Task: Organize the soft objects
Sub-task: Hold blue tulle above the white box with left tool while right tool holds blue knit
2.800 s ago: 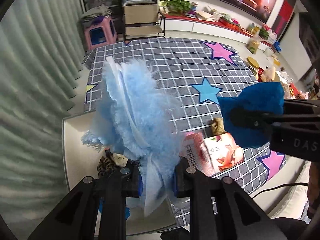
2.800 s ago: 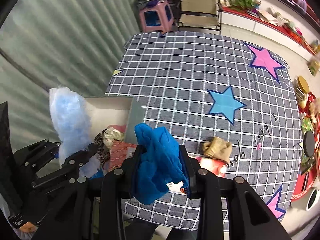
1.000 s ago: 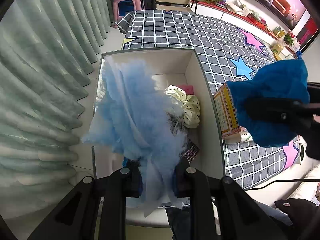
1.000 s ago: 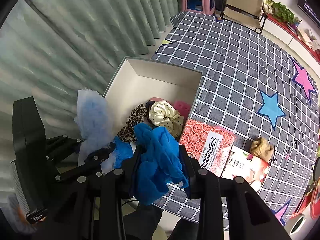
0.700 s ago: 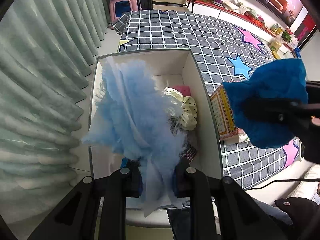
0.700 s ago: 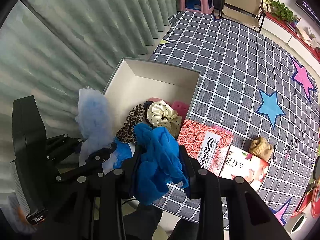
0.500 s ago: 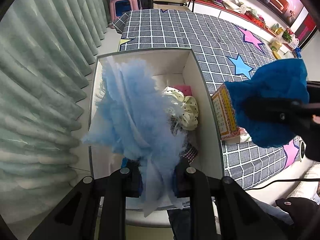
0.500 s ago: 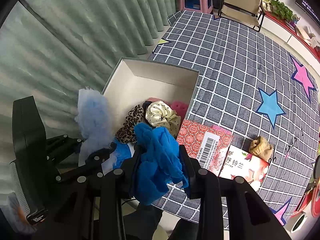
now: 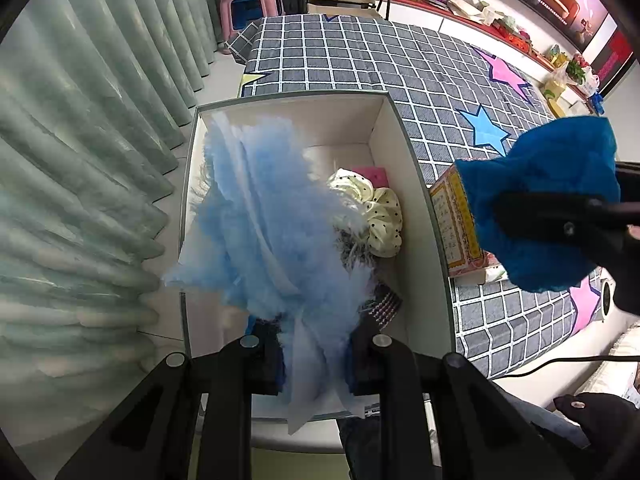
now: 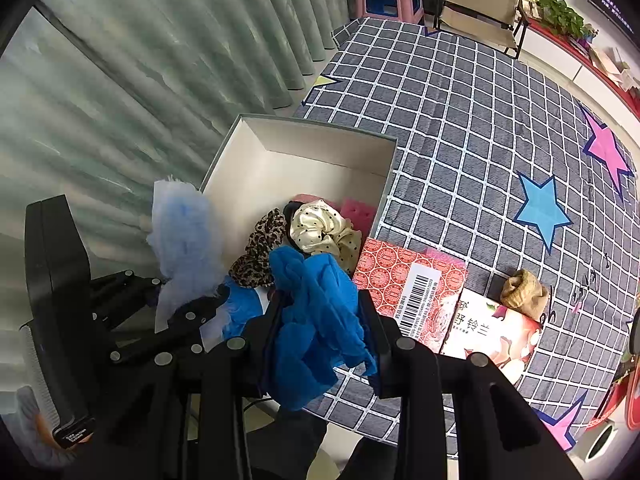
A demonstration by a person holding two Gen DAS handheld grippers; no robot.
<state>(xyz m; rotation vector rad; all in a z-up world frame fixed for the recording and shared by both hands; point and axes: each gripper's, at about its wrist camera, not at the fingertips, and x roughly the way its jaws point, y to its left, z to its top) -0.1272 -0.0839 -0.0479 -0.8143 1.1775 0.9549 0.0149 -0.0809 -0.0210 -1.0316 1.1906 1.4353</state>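
My left gripper (image 9: 314,356) is shut on a fluffy light blue cloth (image 9: 264,216) and holds it above the near end of an open white box (image 9: 400,128). The cloth also shows in the right wrist view (image 10: 184,236). My right gripper (image 10: 320,340) is shut on a deep blue cloth (image 10: 316,316), just right of the box's near corner; it also shows in the left wrist view (image 9: 548,200). Inside the box (image 10: 312,148) lie a cream dotted scrunchie (image 10: 320,228), a leopard scrunchie (image 10: 260,252) and a pink item (image 10: 358,210).
A red patterned packet (image 10: 408,280) and a pink-white packet (image 10: 492,332) lie on the checked star cloth (image 10: 460,120) right of the box. A tan scrunchie (image 10: 522,292) rests beside them. Green curtains (image 9: 80,140) hang to the left. A pink stool (image 9: 250,8) stands beyond.
Over 2.8 s both grippers moved left and back from over the table to above the box, still holding their cloths. In the last second they have barely moved.
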